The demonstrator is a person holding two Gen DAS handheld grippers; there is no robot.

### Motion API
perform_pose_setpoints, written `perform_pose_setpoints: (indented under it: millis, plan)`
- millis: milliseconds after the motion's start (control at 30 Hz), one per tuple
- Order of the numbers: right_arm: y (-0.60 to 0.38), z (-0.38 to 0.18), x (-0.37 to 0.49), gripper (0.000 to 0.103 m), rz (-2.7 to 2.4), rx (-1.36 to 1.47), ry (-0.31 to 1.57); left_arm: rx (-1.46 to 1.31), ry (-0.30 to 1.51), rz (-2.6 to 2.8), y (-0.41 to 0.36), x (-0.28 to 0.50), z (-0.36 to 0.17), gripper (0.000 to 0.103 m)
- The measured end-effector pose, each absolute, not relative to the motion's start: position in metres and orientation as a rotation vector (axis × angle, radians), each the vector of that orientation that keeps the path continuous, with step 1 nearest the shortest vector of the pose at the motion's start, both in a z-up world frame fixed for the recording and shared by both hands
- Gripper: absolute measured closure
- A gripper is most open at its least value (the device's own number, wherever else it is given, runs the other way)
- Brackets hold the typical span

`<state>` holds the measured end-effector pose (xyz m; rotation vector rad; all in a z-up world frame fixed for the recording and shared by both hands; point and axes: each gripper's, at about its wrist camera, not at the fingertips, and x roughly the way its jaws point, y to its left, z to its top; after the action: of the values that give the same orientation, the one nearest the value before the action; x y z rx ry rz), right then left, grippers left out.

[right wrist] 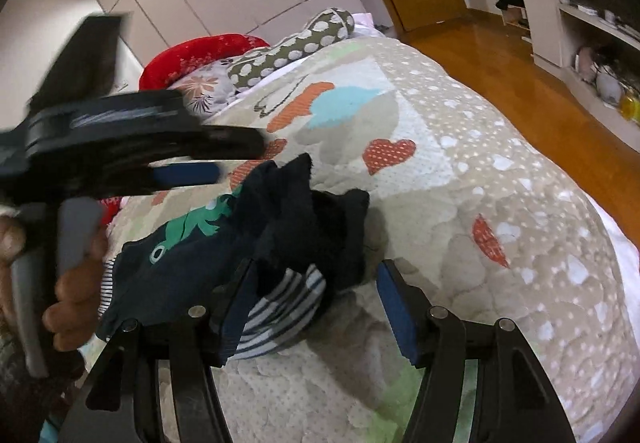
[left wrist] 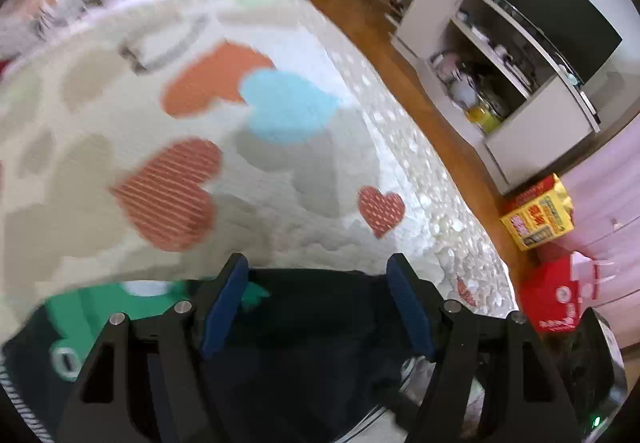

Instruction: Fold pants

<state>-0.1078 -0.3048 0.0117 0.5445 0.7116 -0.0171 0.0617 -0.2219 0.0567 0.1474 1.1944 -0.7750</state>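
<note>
Small dark navy pants [right wrist: 240, 239] with a green print and striped waistband lie bunched on the heart-patterned quilt [right wrist: 460, 203]. My right gripper [right wrist: 316, 307] is open, its jaws wide apart, the left pad at the striped waistband. My left gripper [left wrist: 316, 307] is open just above the pants [left wrist: 312, 339], which fill the space under and between its pads. The left gripper also shows in the right wrist view [right wrist: 192, 167], held in a hand at the far left above the pants.
The quilt [left wrist: 200, 123] covers a bed; pillows [right wrist: 288, 47] lie at its head. A wooden floor [right wrist: 540, 83] runs along the right side with white shelves [left wrist: 500, 83]. Yellow [left wrist: 538, 219] and red [left wrist: 556, 299] boxes sit near the bed's edge.
</note>
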Motion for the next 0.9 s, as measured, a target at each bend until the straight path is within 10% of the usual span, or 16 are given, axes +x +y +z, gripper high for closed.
perform_pose_setpoints:
  millis: [100, 167, 267, 633, 900]
  plan:
    - [-0.303, 0.009, -0.099, 0.038, -0.016, 0.515, 0.709, 0.126, 1.256, -0.788, -0.228, 0.064, 0.037, 0.043]
    - [-0.301, 0.008, -0.093, 0.055, -0.013, 0.499, 0.7, 0.156, 1.254, -0.801, -0.231, 0.06, 0.036, 0.07]
    - [-0.299, 0.009, -0.083, 0.077, 0.006, 0.492, 0.712, 0.18, 1.208, -0.806, -0.229, 0.054, 0.047, 0.081]
    - [-0.227, 0.066, -0.062, 0.08, 0.158, 0.318, 0.678, -0.143, 1.093, -0.691, -0.097, 0.058, 0.083, 0.079]
    - [-0.124, 0.056, -0.022, 0.076, 0.349, 0.109, 0.764, -0.217, 0.989, -0.335, 0.03, 0.033, 0.086, 0.051]
